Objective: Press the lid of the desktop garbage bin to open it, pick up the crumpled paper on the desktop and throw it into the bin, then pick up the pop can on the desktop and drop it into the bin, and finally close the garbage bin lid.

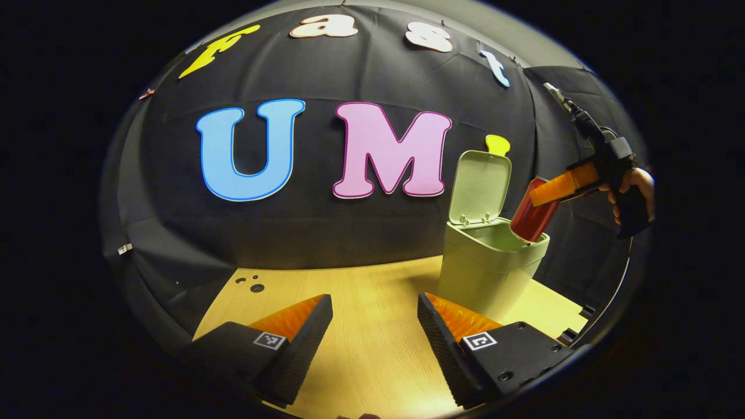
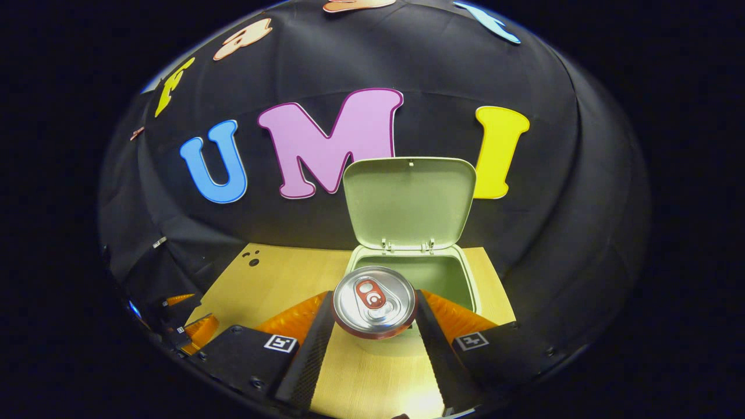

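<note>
Over the pale wooden table (image 1: 361, 326) in the left gripper view, the left gripper (image 1: 375, 326) hangs with its jaws spread wide around nothing. Right of it stands the pale green plastic garbage bin (image 1: 486, 270), its hinged lid (image 1: 480, 186) raised upright. Tilted at the bin's mouth is the red metal pop can (image 1: 529, 221), clamped by the right gripper (image 1: 550, 192), which a hand (image 1: 634, 189) holds from the bin's right.

Seen from the right gripper view, the can's silver top (image 2: 374, 301) sits pinched between both jaws of that gripper (image 2: 374, 326), just before the bin's open rim (image 2: 472, 285), the lid (image 2: 407, 201) standing behind.
</note>
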Tool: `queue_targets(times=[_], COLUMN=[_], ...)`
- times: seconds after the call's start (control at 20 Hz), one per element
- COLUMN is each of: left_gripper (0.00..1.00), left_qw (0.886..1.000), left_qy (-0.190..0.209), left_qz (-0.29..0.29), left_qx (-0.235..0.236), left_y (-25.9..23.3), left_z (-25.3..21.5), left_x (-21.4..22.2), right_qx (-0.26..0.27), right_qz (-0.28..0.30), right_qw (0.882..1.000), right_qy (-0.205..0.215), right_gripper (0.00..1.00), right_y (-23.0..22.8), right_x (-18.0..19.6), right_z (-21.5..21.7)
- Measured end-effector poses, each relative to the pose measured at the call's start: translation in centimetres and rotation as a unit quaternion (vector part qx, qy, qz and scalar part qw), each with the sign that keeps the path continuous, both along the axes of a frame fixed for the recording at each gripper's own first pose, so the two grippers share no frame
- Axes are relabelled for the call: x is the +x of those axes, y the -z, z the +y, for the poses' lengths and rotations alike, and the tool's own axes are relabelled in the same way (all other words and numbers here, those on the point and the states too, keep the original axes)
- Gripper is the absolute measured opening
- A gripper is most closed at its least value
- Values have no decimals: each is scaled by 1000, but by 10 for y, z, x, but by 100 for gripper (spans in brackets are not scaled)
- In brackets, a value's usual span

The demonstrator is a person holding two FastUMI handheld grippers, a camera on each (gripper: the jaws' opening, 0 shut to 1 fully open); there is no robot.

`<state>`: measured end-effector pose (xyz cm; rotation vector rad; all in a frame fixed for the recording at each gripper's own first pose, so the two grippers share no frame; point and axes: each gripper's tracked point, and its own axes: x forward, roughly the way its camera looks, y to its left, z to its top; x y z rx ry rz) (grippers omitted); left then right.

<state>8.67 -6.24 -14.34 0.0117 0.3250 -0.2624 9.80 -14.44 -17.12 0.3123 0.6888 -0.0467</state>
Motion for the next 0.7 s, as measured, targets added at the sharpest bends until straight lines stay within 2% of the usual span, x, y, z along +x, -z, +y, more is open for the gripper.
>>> queue_targets(times=[0.35, 0.7], left_gripper=[94, 94], left_qw=[1000, 1000], left_qy=[-15, -22], left_qz=[4, 9], left_qx=[7, 15], left_y=[1, 6], left_z=[8, 9], left_x=[-5, -7], right_qx=[-30, -30], right_qz=[38, 67], right_qw=[998, 996], right_qy=[-32, -44], right_gripper=[83, 83], right_y=[50, 80], right_x=[31, 38], right_z=[2, 13])
